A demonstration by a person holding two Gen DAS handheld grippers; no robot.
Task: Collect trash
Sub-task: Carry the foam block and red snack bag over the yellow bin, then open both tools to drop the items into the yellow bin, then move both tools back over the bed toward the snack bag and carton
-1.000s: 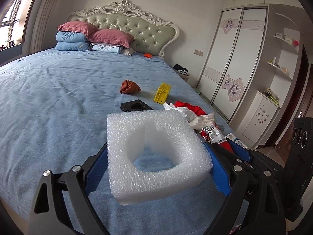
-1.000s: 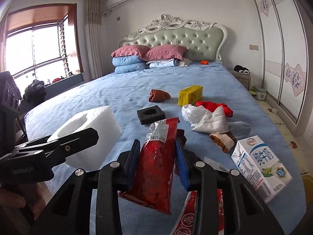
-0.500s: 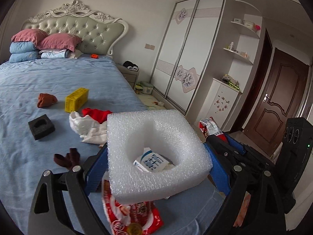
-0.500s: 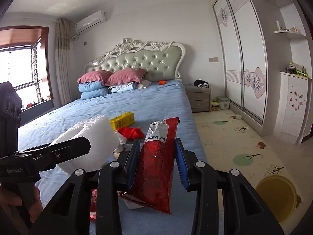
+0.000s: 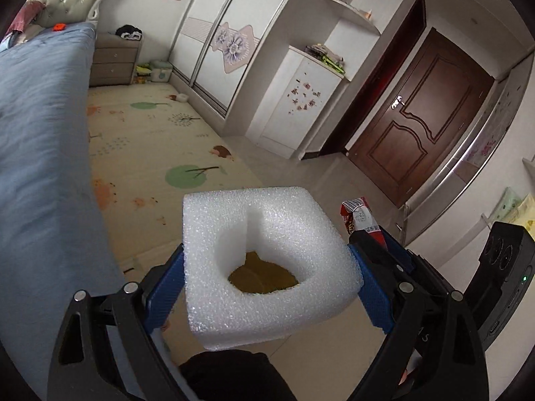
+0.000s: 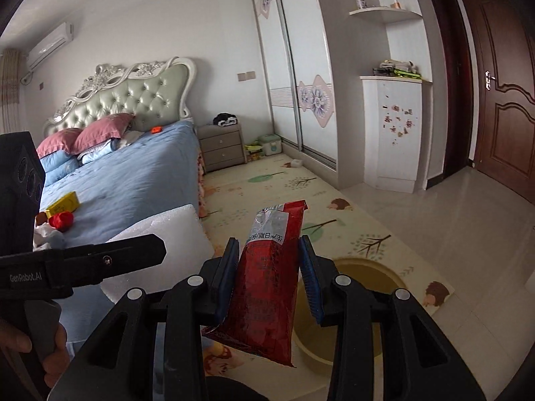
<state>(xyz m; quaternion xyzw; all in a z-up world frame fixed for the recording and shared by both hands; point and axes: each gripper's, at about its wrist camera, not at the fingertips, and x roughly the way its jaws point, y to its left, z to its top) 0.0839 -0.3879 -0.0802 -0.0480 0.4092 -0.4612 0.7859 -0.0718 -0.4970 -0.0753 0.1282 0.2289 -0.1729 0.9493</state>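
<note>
While both loads hang over the floor beside the bed (image 6: pixel 133 180), we read this moment as the carry-to-bin step of collecting trash, with nothing yet dropped. The yellow bin (image 6: pixel 374 304) stands on the play mat (image 6: pixel 334 200) directly below and ahead of our tools; in the left wrist view we see only a patch of its yellowish inside through the hole of the foam.

Our left gripper (image 5: pixel 271 270) is spread wide and clamped on the white foam block (image 5: pixel 267 260), its blue pads pressed against the block's two opposite sides. Our right gripper (image 6: pixel 269 267) is nearly closed, pinching the red snack wrapper (image 6: pixel 271 280) about midway along its length, so that the printed top stands above the pads and the lower end hangs free beneath.

We judge that the next move calls for bringing each load squarely over the bin's mouth before letting go. The foam is broad against that opening, so it must be centred. The wrapper is light and may drift, so a low release looks wise.

More litter remains on the bed: a yellow carton (image 6: pixel 62 204) and a red cloth (image 6: pixel 62 219).
</note>
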